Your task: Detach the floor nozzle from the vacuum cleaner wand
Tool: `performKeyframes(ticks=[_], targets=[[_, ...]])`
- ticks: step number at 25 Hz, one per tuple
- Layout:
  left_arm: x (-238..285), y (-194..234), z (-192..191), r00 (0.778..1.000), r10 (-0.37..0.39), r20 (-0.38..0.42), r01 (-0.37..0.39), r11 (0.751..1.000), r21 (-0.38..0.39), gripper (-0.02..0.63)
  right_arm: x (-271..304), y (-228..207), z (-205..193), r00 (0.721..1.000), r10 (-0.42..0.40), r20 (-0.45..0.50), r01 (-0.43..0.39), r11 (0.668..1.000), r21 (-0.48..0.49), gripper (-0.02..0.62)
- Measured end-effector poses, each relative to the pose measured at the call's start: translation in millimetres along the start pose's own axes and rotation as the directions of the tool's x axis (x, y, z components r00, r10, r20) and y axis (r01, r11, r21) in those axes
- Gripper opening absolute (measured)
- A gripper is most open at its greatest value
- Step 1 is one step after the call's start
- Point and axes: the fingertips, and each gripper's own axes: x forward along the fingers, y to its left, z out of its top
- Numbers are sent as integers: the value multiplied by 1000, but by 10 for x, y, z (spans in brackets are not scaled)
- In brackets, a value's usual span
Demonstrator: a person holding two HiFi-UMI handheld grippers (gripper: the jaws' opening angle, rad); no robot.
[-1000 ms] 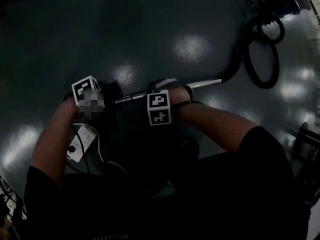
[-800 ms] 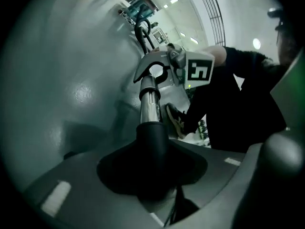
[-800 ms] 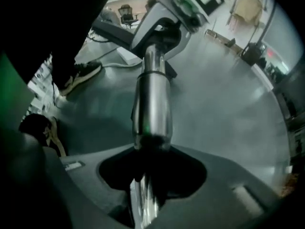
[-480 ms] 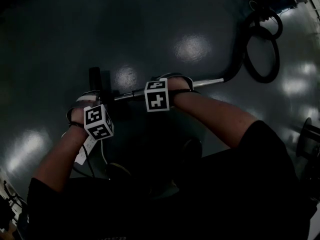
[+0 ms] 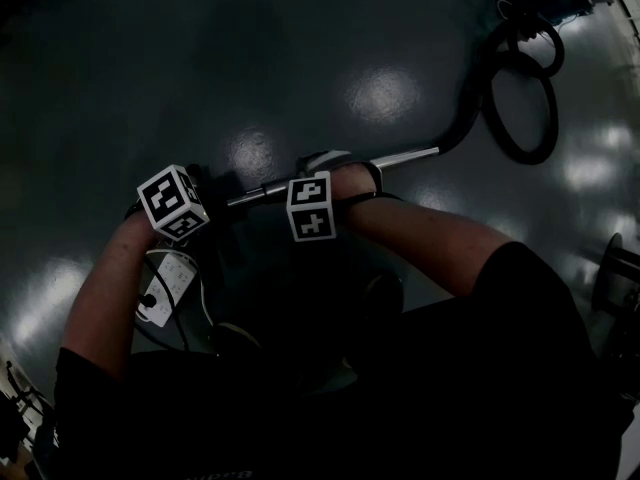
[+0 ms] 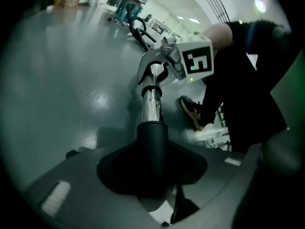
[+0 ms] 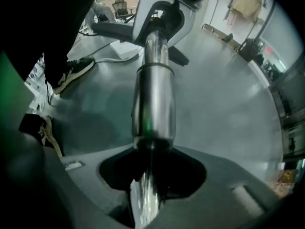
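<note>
The chrome wand (image 5: pixel 400 158) lies slanted above the dark floor, running from the hose on the right to the floor nozzle on the left. My right gripper (image 5: pixel 320 183) points straight down and is shut on the wand (image 7: pixel 152 94). My left gripper (image 6: pixel 152 168) is shut on the nozzle's black neck (image 6: pixel 152 137), where the chrome tube enters it. In the left gripper view the tube runs up to the right gripper (image 6: pixel 159 68). The right gripper view shows the left gripper (image 7: pixel 162 4) at the wand's far end, with the black nozzle body (image 7: pixel 116 30) behind it.
A black hose (image 5: pixel 520 98) coils on the floor at the upper right. A white power strip (image 5: pixel 165 286) with its cable lies by my left forearm. The person's shoe (image 6: pixel 193 111) stands close below the wand. The glossy floor stretches away on the far side.
My left gripper dropped toward the person half a second ago and has come back up to the nozzle end. The wand has tilted slightly. The right gripper stays on the wand.
</note>
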Motion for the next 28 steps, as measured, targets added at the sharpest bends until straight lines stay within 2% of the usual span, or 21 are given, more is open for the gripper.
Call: performKeyframes(ticks=[2, 4, 5, 6, 7, 8, 10, 12, 13, 14, 15, 16, 18, 19, 20, 21, 22, 24, 26, 27, 28], targets=[[-1, -76, -15, 995, -97, 24, 99, 990, -98, 172, 4, 6, 16, 1000, -18, 0, 18, 1000, -19, 133], [-6, -117, -19, 993, -110, 38, 114, 987, -118, 172, -3, 23, 33, 1000, -1, 12, 2, 1000, -13, 133], [-11, -105, -18, 997, -70, 36, 73, 994, -87, 170, -3, 25, 34, 1000, 10, 17, -10, 1000, -4, 133], [-23, -60, -8, 1000, 2, 29, -2, 1000, -22, 170, 0, 17, 24, 1000, 21, 19, -22, 1000, 7, 133], [-41, 19, 10, 995, 100, 24, -101, 992, 72, 170, 1, -2, 3, 999, 32, 18, -32, 999, 20, 133], [-59, 115, 32, 978, 206, 30, -208, 962, 177, 170, 1, -28, -26, 999, 41, 17, -42, 998, 35, 133], [-85, 272, 75, 922, 379, 75, -381, 858, 345, 170, -2, -80, -67, 998, 52, 20, -53, 997, 61, 133], [-109, 369, 91, 867, 483, 121, -483, 758, 439, 172, 1, -122, -74, 999, 39, 27, -41, 996, 76, 133], [-121, 419, 88, 844, 520, 132, -516, 717, 469, 172, 6, -144, -72, 999, 27, 26, -29, 996, 82, 133], [-129, 470, 79, 827, 547, 130, -534, 693, 484, 172, 14, -165, -70, 1000, 16, 21, -18, 996, 87, 133], [-125, 511, 60, 827, 552, 111, -532, 701, 476, 169, 24, -179, -70, 1000, 12, 11, -12, 996, 91, 133], [-106, 525, 32, 848, 525, 76, -501, 747, 437, 167, 37, -181, -69, 1000, 13, -3, -13, 996, 91, 133], [-47, 429, -28, 929, 371, 1, -356, 891, 283, 167, 63, -135, -64, 999, 24, -26, -22, 997, 74, 133], [-18, 326, -50, 965, 263, -16, -255, 948, 189, 168, 73, -93, -57, 999, 29, -31, -27, 998, 63, 133], [3, 214, -69, 988, 155, -15, -152, 984, 97, 167, 77, -47, -47, 999, 35, -30, -33, 998, 52, 133], [11, 120, -91, 998, 63, -6, -63, 998, 18, 167, 72, -5, -27, 999, 40, -24, -39, 998, 44, 133], [4, 54, -117, 1000, -2, 3, 2, 999, -37, 167, 59, 24, 2, 999, 42, -15, -42, 998, 37, 133], [-50, 3, -191, 998, -56, -14, 54, 996, -76, 167, 36, 32, 45, 999, 39, -5, -39, 999, 32, 133], [-125, 75, -372, 993, -15, -114, 13, 1000, -19, 166, 63, 3, -21, 999, 40, -20, -39, 998, 42, 133], [-162, 165, -476, 985, 49, -168, -39, 998, 58, 166, 88, -4, -89, 999, 44, -31, -43, 998, 49, 133], [-197, 288, -539, 972, 140, -191, -111, 982, 155, 166, 111, -4, -157, 998, 48, -39, -46, 997, 54, 133]])
